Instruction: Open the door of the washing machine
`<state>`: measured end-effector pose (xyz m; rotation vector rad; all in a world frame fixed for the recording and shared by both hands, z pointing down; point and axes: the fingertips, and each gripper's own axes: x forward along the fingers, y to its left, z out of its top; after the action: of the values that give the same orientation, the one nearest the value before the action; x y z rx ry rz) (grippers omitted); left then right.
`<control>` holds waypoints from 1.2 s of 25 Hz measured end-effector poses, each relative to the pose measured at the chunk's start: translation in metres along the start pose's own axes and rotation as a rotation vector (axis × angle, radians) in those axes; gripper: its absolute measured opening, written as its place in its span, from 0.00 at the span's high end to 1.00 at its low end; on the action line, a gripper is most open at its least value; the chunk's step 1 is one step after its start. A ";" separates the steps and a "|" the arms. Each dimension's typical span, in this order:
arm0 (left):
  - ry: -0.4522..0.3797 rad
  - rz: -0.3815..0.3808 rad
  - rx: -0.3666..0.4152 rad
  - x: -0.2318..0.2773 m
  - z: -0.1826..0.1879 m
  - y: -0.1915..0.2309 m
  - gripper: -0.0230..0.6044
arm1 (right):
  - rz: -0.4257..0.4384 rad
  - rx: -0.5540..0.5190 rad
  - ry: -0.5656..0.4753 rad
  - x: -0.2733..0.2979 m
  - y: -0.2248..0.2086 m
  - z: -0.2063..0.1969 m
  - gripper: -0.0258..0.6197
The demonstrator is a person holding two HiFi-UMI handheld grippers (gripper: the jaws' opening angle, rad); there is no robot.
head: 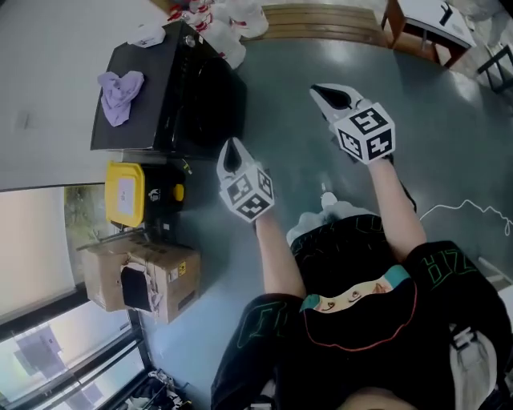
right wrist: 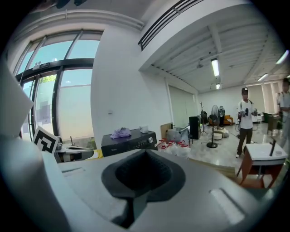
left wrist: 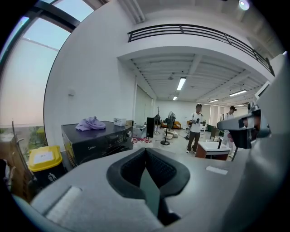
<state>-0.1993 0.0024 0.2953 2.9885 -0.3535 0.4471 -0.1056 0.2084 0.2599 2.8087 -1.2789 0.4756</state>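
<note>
The black washing machine (head: 160, 88) stands at the upper left of the head view, its dark front (head: 215, 102) facing the open floor, door shut. A purple cloth (head: 120, 94) lies on its top. My left gripper (head: 233, 149) is shut and empty, a short way from the machine's front corner. My right gripper (head: 325, 94) is also shut and empty, farther right over the floor. In the left gripper view the machine (left wrist: 97, 139) sits left of the closed jaws. The right gripper view has the machine (right wrist: 129, 141) ahead, beyond its closed jaws.
A yellow-lidded bin (head: 126, 192) and a cardboard box (head: 144, 276) stand beside the machine by the window. White bags and red items (head: 228, 20) lie behind it. A wooden platform (head: 321, 24) lies farther off. A small white table (right wrist: 267, 154) and two standing people (left wrist: 195, 127) are at the right.
</note>
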 end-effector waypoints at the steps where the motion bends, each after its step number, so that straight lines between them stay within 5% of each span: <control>1: 0.003 0.016 0.001 0.006 0.002 0.005 0.95 | 0.006 0.001 -0.004 0.006 -0.004 0.003 0.96; 9: -0.021 0.064 0.021 0.070 0.036 0.032 0.95 | 0.075 -0.001 -0.016 0.070 -0.015 0.021 0.96; 16: 0.006 0.069 -0.007 0.151 0.029 0.060 0.95 | 0.099 -0.023 0.030 0.157 -0.038 0.024 0.96; 23: 0.116 0.115 -0.089 0.231 -0.017 0.112 0.95 | 0.205 -0.086 0.159 0.274 -0.033 0.015 0.96; 30: 0.248 0.261 -0.224 0.259 -0.079 0.184 0.95 | 0.412 -0.188 0.303 0.394 0.017 0.004 0.96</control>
<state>-0.0245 -0.2203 0.4597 2.6406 -0.7190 0.7386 0.1265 -0.0932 0.3651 2.2149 -1.7213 0.7156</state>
